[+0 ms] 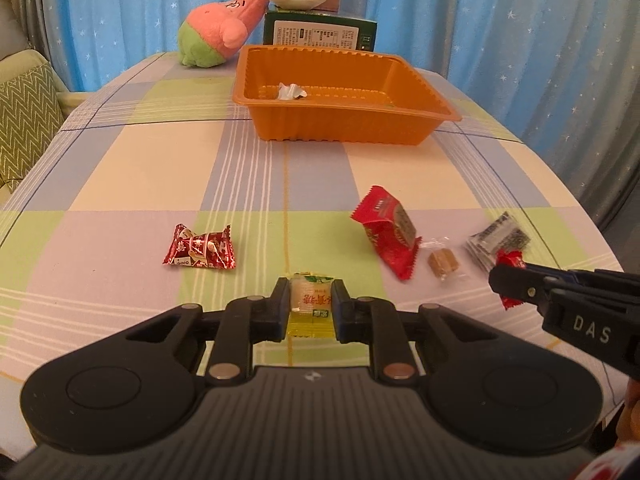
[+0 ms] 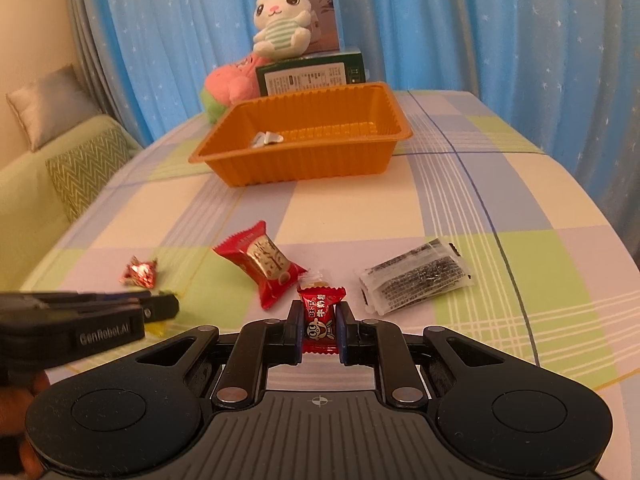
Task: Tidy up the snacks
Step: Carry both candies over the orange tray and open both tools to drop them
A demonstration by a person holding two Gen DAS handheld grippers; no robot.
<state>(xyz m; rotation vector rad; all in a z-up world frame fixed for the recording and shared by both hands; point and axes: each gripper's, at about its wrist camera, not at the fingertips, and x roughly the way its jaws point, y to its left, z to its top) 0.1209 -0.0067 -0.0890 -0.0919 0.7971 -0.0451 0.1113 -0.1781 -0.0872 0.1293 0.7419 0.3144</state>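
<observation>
On the plaid-clothed surface [image 1: 120, 184], your left tool [image 1: 311, 306] is pinching a yellow-green wrapped candy [image 1: 310, 300]; the pads press its two sides and the wrapper sticks out ahead of and behind them. Your right tool [image 2: 319, 322] is pinching a small red wrapped candy [image 2: 320, 312] the same way, upright between the pads, its printed face toward the camera.

Left wrist view: the orange plastic tray [image 1: 340, 120] stands at 12 o'clock from the held candy, well apart, with one crumpled silver wrapper [image 1: 291, 91] on its floor. A dark red foil candy [image 1: 200, 249] lies at 10 o'clock, near. A larger red snack packet [image 1: 390, 236] lies at 2 o'clock, with a clear-wrapped brown cube [image 1: 442, 262] just beside it and a black-and-clear sachet [image 1: 498, 240] further toward 3 o'clock. The right tool enters from the right edge, its tip over the near end of that sachet.

Right wrist view: the red packet sits at 11 o'clock from the held red candy, the sachet at 2 o'clock, the tray at 12 o'clock. The left tool enters from the left edge at 9 o'clock.

Behind the tray: a green printed box [image 1: 320, 34], a white plush rabbit [image 2: 282, 26] seated on it, and a pink-and-green plush [image 1: 216, 36] lying to its left. Blue starred curtain [image 1: 480, 20] behind.
</observation>
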